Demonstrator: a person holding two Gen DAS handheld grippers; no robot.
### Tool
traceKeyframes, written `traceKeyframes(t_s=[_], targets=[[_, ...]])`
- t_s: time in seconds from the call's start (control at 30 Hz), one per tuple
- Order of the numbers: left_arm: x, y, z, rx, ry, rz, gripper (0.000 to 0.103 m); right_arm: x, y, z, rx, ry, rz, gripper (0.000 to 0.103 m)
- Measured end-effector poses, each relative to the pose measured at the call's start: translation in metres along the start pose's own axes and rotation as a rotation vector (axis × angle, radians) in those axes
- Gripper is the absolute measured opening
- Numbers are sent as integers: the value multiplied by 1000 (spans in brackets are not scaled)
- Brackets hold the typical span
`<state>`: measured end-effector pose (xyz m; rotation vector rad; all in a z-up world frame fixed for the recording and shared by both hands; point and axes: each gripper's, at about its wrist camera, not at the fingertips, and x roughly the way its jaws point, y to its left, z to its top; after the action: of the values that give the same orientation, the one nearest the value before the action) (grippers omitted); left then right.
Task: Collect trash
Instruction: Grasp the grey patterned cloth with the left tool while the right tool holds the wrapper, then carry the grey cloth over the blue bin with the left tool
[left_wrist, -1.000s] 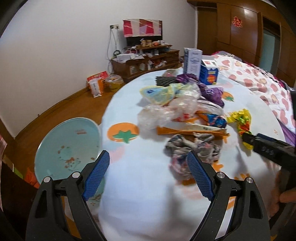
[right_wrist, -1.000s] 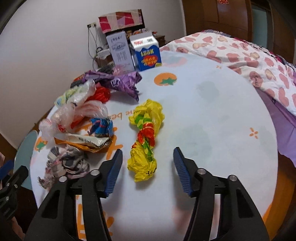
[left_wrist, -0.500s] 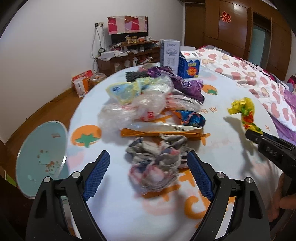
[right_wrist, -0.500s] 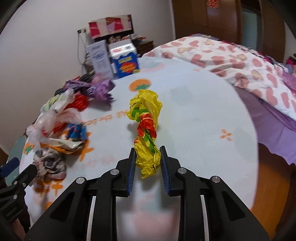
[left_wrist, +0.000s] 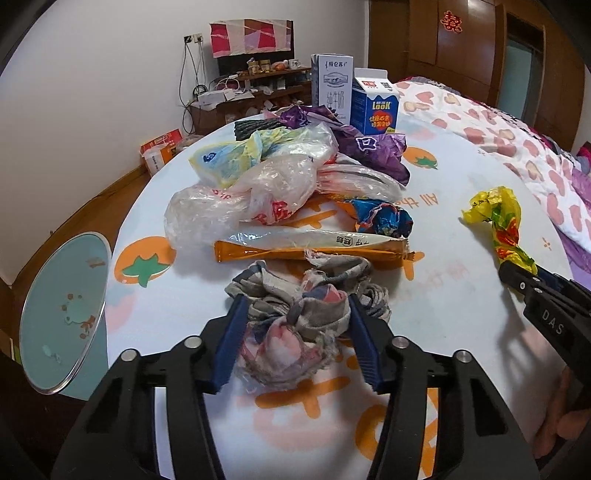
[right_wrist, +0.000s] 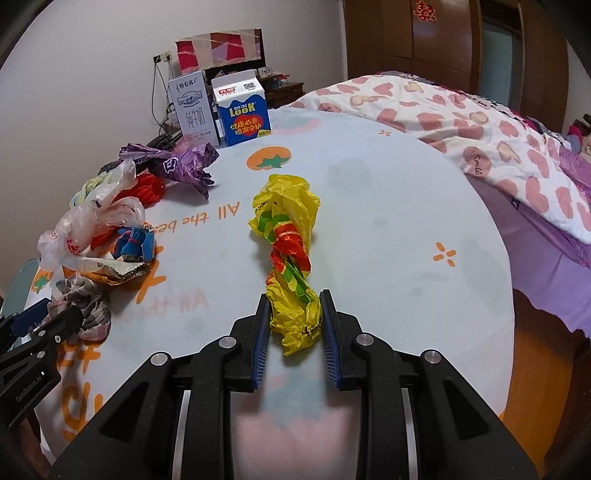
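Each gripper pinches one scrap to lift it off the surface (right_wrist: 388, 192): the left gripper (left_wrist: 297, 341), its jaws just closing, around the crumpled rag (left_wrist: 299, 314), the right gripper (right_wrist: 293, 328) clamping the yellow wrapper (right_wrist: 291, 258).

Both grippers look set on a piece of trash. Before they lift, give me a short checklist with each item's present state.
1. Right gripper shut on yellow wrapper: ok, pads press its near end.
2. Left gripper on crumpled cloth: ok, its jaws have just been closing and both pads touch it.
3. Cloth free of orange packet: cannot tell, they lie close.
4. Grippers apart from each other: ok.
5. Milk cartons upright, away from both grips: ok.
6. Trash container in view: not ok, none seen.
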<state>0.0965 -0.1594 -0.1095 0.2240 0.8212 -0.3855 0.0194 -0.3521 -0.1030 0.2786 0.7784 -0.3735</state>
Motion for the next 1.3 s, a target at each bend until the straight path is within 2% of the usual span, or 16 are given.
traceKeyframes(t_s=[0.13,0.3,0.57,0.93,1.3], targets=[[-6,0,0,20,-14,3,41,-1,-1,0,9,3,3,27],[-14,6,0,13,-18,-10,37,-11,-2,2,22,-7,22,27],[-33,17,-3,8,-47,1,34,-32,9,8,9,-47,41,27],[-51,45,-7,-51,-69,2,30,-48,36,8,-38,-68,83,27],[-65,77,-8,-104,-96,55,29,-55,73,8,-102,-68,132,27]])
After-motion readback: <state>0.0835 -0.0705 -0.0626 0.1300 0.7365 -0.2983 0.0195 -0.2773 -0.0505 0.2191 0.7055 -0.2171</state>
